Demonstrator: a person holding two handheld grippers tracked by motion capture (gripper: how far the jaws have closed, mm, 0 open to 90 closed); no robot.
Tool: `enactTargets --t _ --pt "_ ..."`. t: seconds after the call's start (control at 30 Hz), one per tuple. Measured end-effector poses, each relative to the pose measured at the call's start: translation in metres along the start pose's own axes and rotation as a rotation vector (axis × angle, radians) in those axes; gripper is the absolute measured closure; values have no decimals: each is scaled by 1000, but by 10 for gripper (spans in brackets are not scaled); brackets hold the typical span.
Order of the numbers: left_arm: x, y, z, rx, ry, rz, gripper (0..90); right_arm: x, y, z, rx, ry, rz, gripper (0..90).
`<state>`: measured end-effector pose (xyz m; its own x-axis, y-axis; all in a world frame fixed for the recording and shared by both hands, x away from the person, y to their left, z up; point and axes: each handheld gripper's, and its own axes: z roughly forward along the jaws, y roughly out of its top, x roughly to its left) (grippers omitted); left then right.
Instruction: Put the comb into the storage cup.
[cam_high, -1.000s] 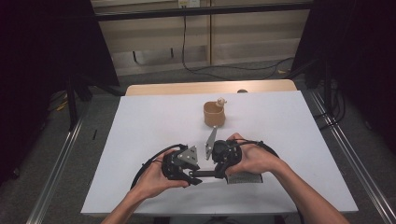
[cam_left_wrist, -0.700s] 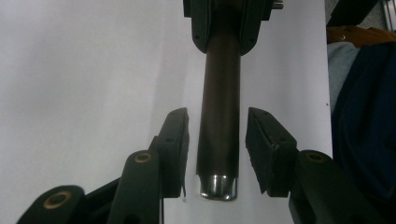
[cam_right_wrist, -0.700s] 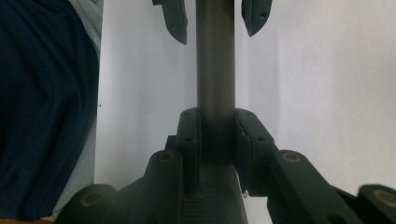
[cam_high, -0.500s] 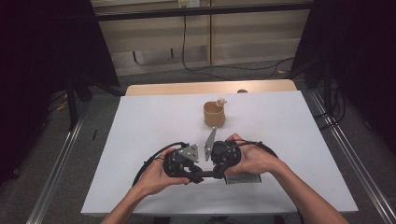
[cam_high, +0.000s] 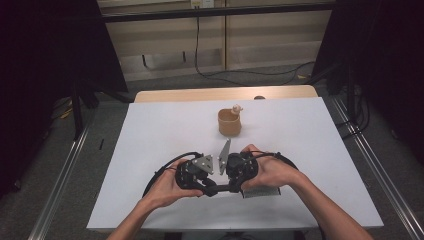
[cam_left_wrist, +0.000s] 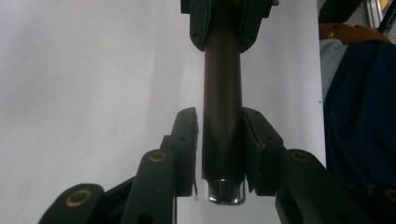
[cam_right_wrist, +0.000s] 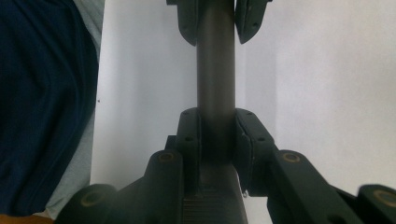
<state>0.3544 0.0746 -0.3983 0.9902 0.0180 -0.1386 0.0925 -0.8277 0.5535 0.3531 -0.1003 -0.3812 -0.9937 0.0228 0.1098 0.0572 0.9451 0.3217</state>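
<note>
A dark rod (cam_high: 220, 190) with a shiny metal end (cam_left_wrist: 225, 192) hangs level just above the white table (cam_high: 150, 130), near its front middle. My left gripper (cam_high: 210, 188) and my right gripper (cam_high: 231, 188) face each other and each is shut on one end of it. In the left gripper view my left gripper (cam_left_wrist: 219, 135) clamps the rod (cam_left_wrist: 222, 93) near the metal end, with the right gripper's jaws closed on its far end. In the right gripper view my right gripper (cam_right_wrist: 217, 135) clamps the rod (cam_right_wrist: 215, 65) the same way.
A tan cup (cam_high: 229, 123) with a small pale thing on its rim stands at the table's middle, beyond the hands. A grey flat piece (cam_high: 261, 192) lies under the right hand. The person's dark clothing (cam_left_wrist: 359, 126) is close to the front edge.
Almost nothing has moved. Both grippers stay shut on the rod, and the hands have only shifted a little.
</note>
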Motion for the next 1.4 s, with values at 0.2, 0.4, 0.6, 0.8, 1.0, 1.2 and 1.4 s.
enactTargets --t 0.2,0.4,0.6,0.8,1.0,1.2,1.4 --pt "0 -1 0 -11 3 -2 713 -1 -1 -1 -4 -5 4 729" --pt "-3 -2 3 -12 15 -2 721 0 -1 -1 -7 -15 -11 728" --pt "-4 -3 3 -6 -11 -25 725 -1 -1 0 -4 0 -25 725" --pt "-2 -3 4 -24 21 -48 726 -5 -5 -4 -33 -11 -10 683" --pt "-1 -7 4 -36 35 -60 727 -6 -6 -7 -66 -56 24 456" --pt "4 -11 -5 -98 42 -108 727 -8 -14 -21 -167 -125 93 251" --pt "6 -17 -10 -124 66 -141 727 -11 -27 -30 -240 -175 165 142"
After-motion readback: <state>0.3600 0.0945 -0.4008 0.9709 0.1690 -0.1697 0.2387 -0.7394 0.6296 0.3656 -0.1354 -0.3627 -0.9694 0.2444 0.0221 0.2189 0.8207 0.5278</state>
